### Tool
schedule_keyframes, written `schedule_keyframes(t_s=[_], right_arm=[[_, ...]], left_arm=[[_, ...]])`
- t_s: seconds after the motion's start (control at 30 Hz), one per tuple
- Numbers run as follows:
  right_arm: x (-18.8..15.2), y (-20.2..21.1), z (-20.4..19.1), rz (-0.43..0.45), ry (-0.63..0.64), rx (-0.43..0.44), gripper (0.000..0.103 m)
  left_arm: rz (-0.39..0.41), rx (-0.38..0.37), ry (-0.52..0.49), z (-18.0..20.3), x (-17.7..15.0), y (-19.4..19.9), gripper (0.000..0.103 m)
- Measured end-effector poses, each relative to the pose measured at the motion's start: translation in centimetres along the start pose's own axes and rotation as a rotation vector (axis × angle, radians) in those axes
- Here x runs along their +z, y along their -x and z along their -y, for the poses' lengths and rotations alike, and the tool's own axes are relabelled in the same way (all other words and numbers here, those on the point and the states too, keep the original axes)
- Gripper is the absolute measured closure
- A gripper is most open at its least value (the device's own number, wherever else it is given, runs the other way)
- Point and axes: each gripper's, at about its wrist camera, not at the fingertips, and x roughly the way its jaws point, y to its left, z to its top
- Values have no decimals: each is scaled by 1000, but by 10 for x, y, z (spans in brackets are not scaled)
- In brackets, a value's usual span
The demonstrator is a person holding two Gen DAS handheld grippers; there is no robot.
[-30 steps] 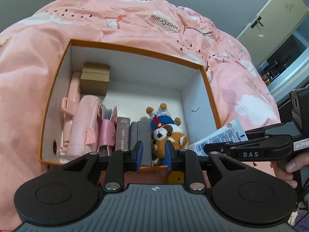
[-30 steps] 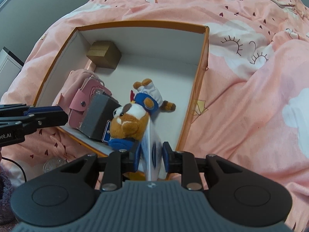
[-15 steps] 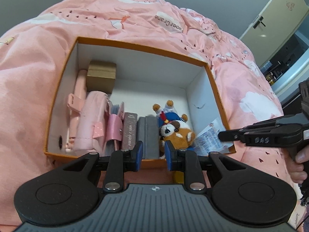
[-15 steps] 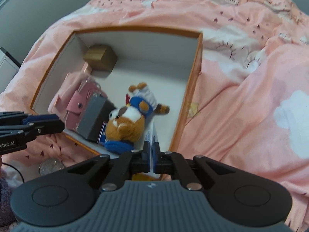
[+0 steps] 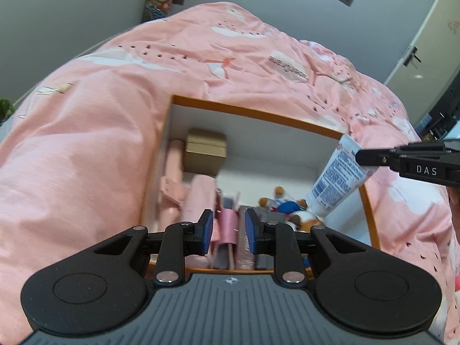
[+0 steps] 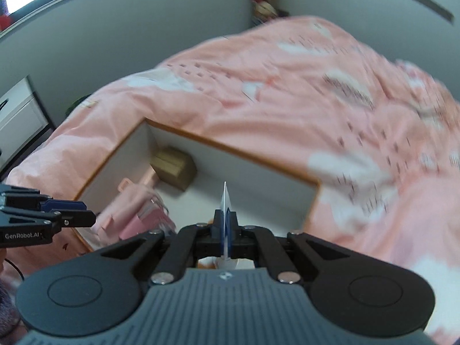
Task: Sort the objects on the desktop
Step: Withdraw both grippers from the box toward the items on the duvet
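An orange-rimmed white box (image 5: 253, 112) lies on a pink quilt. It holds a tan box (image 5: 205, 155), pink pouches (image 5: 198, 198), grey cases and a plush dog (image 5: 293, 210). My right gripper (image 6: 225, 224) is shut on a white tube (image 5: 336, 181), seen edge-on in the right wrist view (image 6: 225, 201), held tilted over the box's right side above the plush dog. My left gripper (image 5: 228, 231) is open and empty at the box's near edge, over the pouches; it also shows in the right wrist view (image 6: 57, 215).
The pink quilt (image 5: 86, 149) surrounds the box on all sides. A door (image 5: 425, 46) stands at the far right, grey walls behind. A white drawer unit (image 6: 20, 115) stands at the left in the right wrist view.
My right gripper has lifted the tube and tilted up over the box's right side. Both views have pitched upward; the left gripper has moved closer to the box's near edge.
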Motion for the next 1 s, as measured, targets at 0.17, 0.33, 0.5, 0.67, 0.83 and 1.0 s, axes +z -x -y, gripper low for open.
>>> schedule_keyframes(t_s=[0.17,0.33,0.5,0.67,0.83,1.0], right_arm=[[21,-12,-20,47,135,43,102],[34,-40,-44,49,252,92,102],[39,-67,-69,50,388,111,102],[40,-90,-84,50,501,141,102],[39,-106,-96,46,584,172,102],[44,-116,-100,72,594,206,102]], left_arm=[[9,17,11,-9,5,0,76],[8,28,10,-14,8,-4,76],[-3,36,16,-19,7,-9,76],[-20,25,14,-22,6,-16,76],[-33,17,19,-24,5,-22,76],[-41,12,30,-26,5,-24,76]])
